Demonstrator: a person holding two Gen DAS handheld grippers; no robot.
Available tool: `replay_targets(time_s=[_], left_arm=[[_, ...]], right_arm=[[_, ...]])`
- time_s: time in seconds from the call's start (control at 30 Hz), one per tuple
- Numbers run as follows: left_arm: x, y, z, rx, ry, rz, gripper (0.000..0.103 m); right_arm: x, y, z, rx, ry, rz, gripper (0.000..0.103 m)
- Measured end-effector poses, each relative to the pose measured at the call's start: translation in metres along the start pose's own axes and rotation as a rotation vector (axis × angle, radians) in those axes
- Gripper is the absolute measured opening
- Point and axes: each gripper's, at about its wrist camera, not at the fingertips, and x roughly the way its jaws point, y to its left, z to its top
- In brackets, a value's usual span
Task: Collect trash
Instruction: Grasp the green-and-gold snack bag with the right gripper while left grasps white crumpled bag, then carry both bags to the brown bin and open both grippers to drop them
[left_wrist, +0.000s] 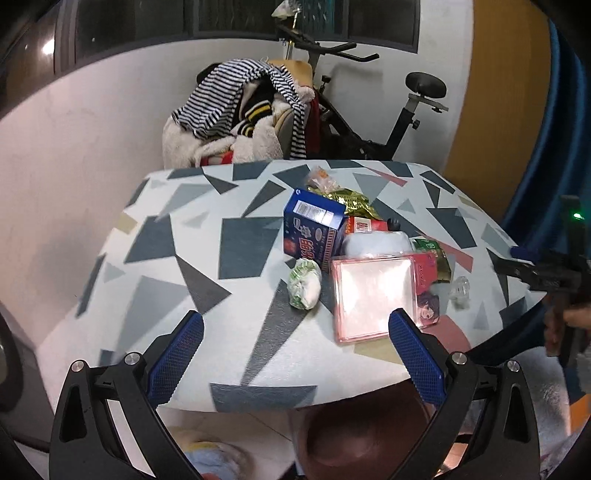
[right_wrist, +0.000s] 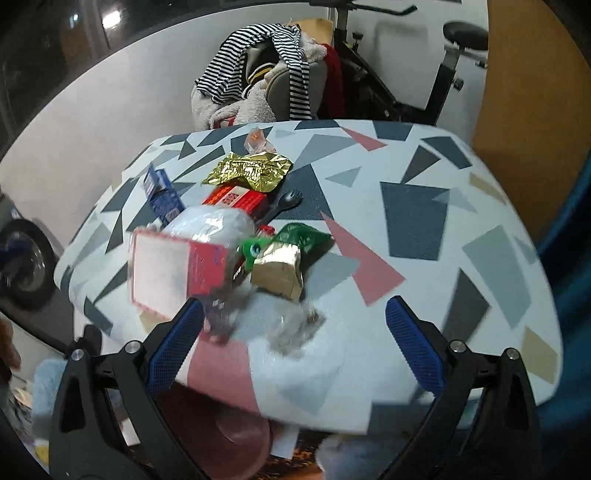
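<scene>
A heap of trash lies on the patterned table (left_wrist: 236, 236). In it are a blue carton (left_wrist: 314, 232), a crumpled white and green wrapper (left_wrist: 304, 282), a pink clear-lidded box (left_wrist: 373, 299), a gold foil wrapper (right_wrist: 251, 171), a red box (right_wrist: 236, 197) and a green and gold pouch (right_wrist: 284, 269). My left gripper (left_wrist: 295, 350) is open above the table's near edge, in front of the wrapper and the pink box. My right gripper (right_wrist: 295, 339) is open too, with a blurred scrap of clear plastic (right_wrist: 284, 325) lying between its fingers, untouched.
Behind the table stand a chair piled with striped clothes (left_wrist: 236, 110) and an exercise bike (left_wrist: 373, 122). A black spork (right_wrist: 288, 199) lies among the trash. Below the table's near edge is a brownish-red round container (left_wrist: 340, 439). A wheel (right_wrist: 26, 258) shows at far left.
</scene>
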Motion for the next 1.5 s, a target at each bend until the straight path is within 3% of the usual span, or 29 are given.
replay_targets(time_s=[0.03, 0.17, 0.37, 0.47, 0.5, 0.53, 0.57, 0.6, 0.73, 0.87, 1.0, 1.1, 1.23, 1.37, 1.5], left_arm=[[0.003, 0.0, 0.0, -0.016, 0.001, 0.009, 0.098], [0.012, 0.006, 0.002, -0.106, -0.003, -0.032, 0.098], [0.016, 0.001, 0.004, -0.085, -0.03, -0.033, 0.098], [0.021, 0.005, 0.005, -0.115, -0.017, -0.058, 0.097], [0.023, 0.007, 0.006, -0.134, -0.012, -0.066, 0.097], [0.024, 0.009, 0.005, -0.144, -0.01, -0.072, 0.096], [0.025, 0.01, 0.005, -0.15, -0.008, -0.081, 0.095], [0.028, 0.01, 0.005, -0.153, -0.001, -0.097, 0.093], [0.035, 0.003, 0.003, -0.123, 0.016, -0.11, 0.093], [0.046, -0.002, 0.003, -0.1, 0.04, -0.131, 0.092], [0.067, 0.009, 0.01, -0.108, 0.069, -0.127, 0.086], [0.095, 0.021, 0.013, -0.132, 0.114, -0.146, 0.074], [0.137, 0.041, 0.016, -0.242, 0.191, -0.202, 0.061], [0.171, 0.06, 0.019, -0.442, 0.233, -0.283, 0.061], [0.188, 0.064, 0.021, -0.557, 0.258, -0.322, 0.061]], right_arm=[[0.007, -0.001, 0.004, 0.007, 0.005, 0.009, 0.081], [0.05, -0.008, 0.026, 0.068, 0.037, 0.051, 0.067], [0.112, -0.018, 0.047, 0.206, 0.124, 0.086, 0.066], [0.132, -0.022, 0.049, 0.27, 0.177, 0.1, 0.066], [0.136, -0.022, 0.049, 0.284, 0.2, 0.107, 0.062], [0.136, -0.023, 0.049, 0.289, 0.205, 0.107, 0.059], [0.134, -0.023, 0.05, 0.294, 0.203, 0.113, 0.046], [0.134, -0.024, 0.051, 0.303, 0.203, 0.119, 0.043], [0.106, -0.029, 0.057, 0.331, 0.091, 0.135, 0.041], [0.065, -0.016, 0.063, 0.239, -0.034, 0.114, 0.04], [0.045, -0.008, 0.054, 0.182, -0.063, 0.112, 0.04], [0.036, -0.003, 0.042, 0.161, -0.064, 0.109, 0.04], [0.029, -0.001, 0.029, 0.165, -0.056, 0.118, 0.04], [0.022, -0.001, 0.02, 0.14, -0.048, 0.101, 0.04], [0.019, -0.005, 0.017, 0.134, -0.045, 0.091, 0.04]])
